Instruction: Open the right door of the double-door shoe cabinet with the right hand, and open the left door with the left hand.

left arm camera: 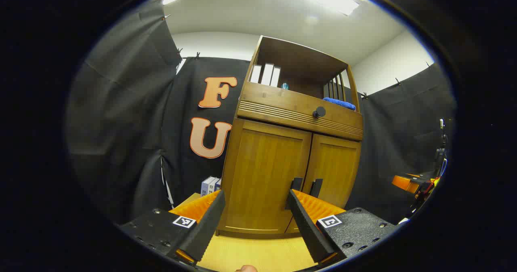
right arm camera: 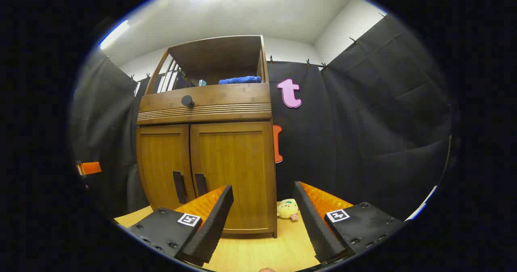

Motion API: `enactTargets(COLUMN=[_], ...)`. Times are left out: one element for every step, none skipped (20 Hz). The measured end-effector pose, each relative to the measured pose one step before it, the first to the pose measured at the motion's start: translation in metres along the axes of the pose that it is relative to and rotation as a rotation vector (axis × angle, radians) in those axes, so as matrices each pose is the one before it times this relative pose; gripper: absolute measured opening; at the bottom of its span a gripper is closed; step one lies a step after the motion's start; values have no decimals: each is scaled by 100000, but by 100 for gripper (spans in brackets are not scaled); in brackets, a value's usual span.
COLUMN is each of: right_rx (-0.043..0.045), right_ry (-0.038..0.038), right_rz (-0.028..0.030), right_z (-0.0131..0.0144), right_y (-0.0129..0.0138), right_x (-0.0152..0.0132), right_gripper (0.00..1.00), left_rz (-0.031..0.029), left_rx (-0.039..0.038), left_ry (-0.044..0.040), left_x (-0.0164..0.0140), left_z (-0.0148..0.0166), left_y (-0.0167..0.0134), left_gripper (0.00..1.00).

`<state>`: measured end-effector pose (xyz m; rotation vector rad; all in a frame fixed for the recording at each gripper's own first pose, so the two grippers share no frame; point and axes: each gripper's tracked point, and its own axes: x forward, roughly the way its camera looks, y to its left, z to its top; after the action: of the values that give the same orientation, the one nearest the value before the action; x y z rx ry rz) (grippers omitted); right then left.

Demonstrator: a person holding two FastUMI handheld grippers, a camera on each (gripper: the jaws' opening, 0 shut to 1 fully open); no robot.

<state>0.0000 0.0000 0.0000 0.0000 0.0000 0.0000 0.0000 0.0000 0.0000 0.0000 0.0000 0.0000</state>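
A wooden shoe cabinet (left arm camera: 291,142) (right arm camera: 206,150) stands ahead with both lower doors closed. The left door (left arm camera: 264,175) (right arm camera: 163,163) and right door (left arm camera: 333,167) (right arm camera: 232,167) each carry a dark vertical handle near the middle seam: left handle (left arm camera: 296,184) (right arm camera: 178,186), right handle (left arm camera: 316,187) (right arm camera: 200,184). My left gripper (left arm camera: 256,201) is open, a short way in front of the left door. My right gripper (right arm camera: 262,195) is open too, pointing past the cabinet's right edge with nothing between its fingers.
A drawer with a round dark knob (left arm camera: 319,111) (right arm camera: 187,100) sits above the doors. The open top shelf holds a blue cloth (right arm camera: 239,79) and white books (left arm camera: 265,74). A small plush toy (right arm camera: 287,209) lies on the floor right of the cabinet. Boxes (left arm camera: 210,185) stand left of it.
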Motion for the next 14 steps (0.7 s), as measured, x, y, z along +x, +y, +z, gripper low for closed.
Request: enactTargets(right_rx=[118, 17, -144, -129, -144, -71, -127, -150, -145, -7, 0, 18, 73, -26], right_ry=[214, 207, 160, -5, -123, -187, -268, -306, -204, -178, -44, -35, -196, -185], right_rz=[-36, -55, -176, -153, -3, -147, -160, -313, -248, -109, -49, -105, -195, -289], right_z=[-72, -15, -44, -15, 67, 74, 70, 31, 67, -18, 8, -24, 11, 26], right_y=[-87, 20, -198, 12, -10, 83, -183, -47, -103, 1, 44, 1, -138, 47], right_x=[-59, 5, -87, 13, 23, 11, -99, 23, -73, -61, 10, -12, -59, 16], right_gripper=[89, 89, 89, 97, 97, 89, 89, 89, 98, 98, 98, 89, 89, 89], left_rz=[-32, -105, -53, 31, 76, -93, -25, -115, -110, -130, -37, 165, 252, -65], left_rx=[38, -75, 3, 188, 136, 115, 154, 97, -8, -117, -126, -75, -87, -228], left_ry=[-178, -277, -148, 24, 95, 150, 176, 112, 62, 59, 90, 15, 18, -226], left_x=[-74, -12, 60, 14, 3, 38, 39, 21, -78, 12, 45, -64, 67, 6], left_z=[32, 119, -26, -3, 30, -16, -52, 46, -63, -32, 26, -3, -5, 31], left_y=[-44, -74, -101, 3, -15, -19, -72, -76, -87, 15, 1, 70, 63, 39], left_gripper=[95, 97, 97, 95, 95, 94, 94, 95, 95, 95, 95, 95, 95, 95])
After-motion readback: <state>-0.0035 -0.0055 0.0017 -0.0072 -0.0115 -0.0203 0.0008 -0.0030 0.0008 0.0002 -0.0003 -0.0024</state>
